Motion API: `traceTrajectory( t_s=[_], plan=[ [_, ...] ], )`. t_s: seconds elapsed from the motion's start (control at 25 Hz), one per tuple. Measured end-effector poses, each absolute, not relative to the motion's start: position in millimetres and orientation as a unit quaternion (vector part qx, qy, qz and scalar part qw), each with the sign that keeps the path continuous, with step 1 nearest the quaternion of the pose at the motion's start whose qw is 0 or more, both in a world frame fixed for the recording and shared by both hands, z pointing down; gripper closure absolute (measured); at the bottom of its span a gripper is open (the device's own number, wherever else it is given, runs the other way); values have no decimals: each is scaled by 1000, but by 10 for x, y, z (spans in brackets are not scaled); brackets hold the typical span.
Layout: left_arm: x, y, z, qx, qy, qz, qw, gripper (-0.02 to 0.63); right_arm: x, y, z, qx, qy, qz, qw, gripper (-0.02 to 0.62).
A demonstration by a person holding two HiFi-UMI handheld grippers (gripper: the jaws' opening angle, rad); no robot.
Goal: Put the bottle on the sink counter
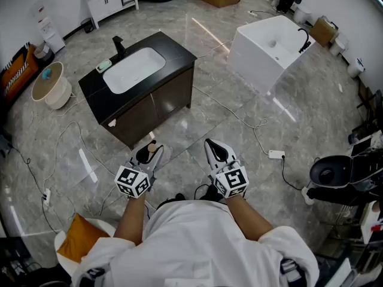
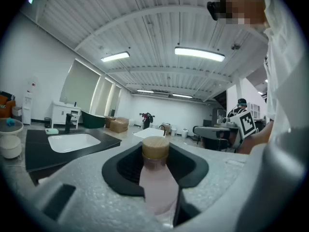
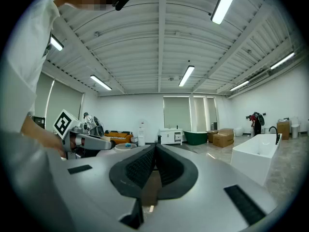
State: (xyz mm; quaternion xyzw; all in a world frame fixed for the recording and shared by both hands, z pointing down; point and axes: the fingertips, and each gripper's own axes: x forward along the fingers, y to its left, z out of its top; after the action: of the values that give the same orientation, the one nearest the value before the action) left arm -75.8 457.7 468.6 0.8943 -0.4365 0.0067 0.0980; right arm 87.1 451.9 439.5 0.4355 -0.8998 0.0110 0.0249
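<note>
My left gripper [image 1: 149,152] is shut on a pale pink bottle with a wooden cap [image 1: 151,143], held low over the floor just in front of me. In the left gripper view the bottle [image 2: 156,178] stands upright between the black pads [image 2: 193,166]. The black sink counter [image 1: 175,51] with its white basin [image 1: 133,69] and black tap [image 1: 118,44] stands ahead and slightly left, a short way beyond the bottle; the counter [image 2: 38,151] also shows at the left gripper view's left. My right gripper [image 1: 215,150] is alongside, its jaws [image 3: 154,151] shut and holding nothing.
A white freestanding basin [image 1: 269,45] stands ahead on the right. Cables [image 1: 239,117] and a plug block [image 1: 276,154] lie on the grey floor. A round beige tub [image 1: 51,85] is left of the counter. A black chair [image 1: 329,172] is at right, an orange cushion [image 1: 79,237] by my left side.
</note>
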Motion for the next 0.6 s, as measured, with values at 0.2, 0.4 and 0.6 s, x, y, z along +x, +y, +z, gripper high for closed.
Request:
traceTrajectory(
  t_s=[0.2, 0.4, 0.6],
  plan=[
    [-638, 4598, 4687, 902, -420, 7, 100, 466, 899, 4567, 4403, 442, -897, 18, 21, 580],
    [-567, 4601, 4698, 910, -402, 5, 103, 466, 959, 4595, 4403, 456, -890, 21, 18, 580],
    [-555, 4578, 4663, 914, -393, -1, 102, 466, 1033, 4574, 4415, 468, -883, 28, 19, 580]
  ],
)
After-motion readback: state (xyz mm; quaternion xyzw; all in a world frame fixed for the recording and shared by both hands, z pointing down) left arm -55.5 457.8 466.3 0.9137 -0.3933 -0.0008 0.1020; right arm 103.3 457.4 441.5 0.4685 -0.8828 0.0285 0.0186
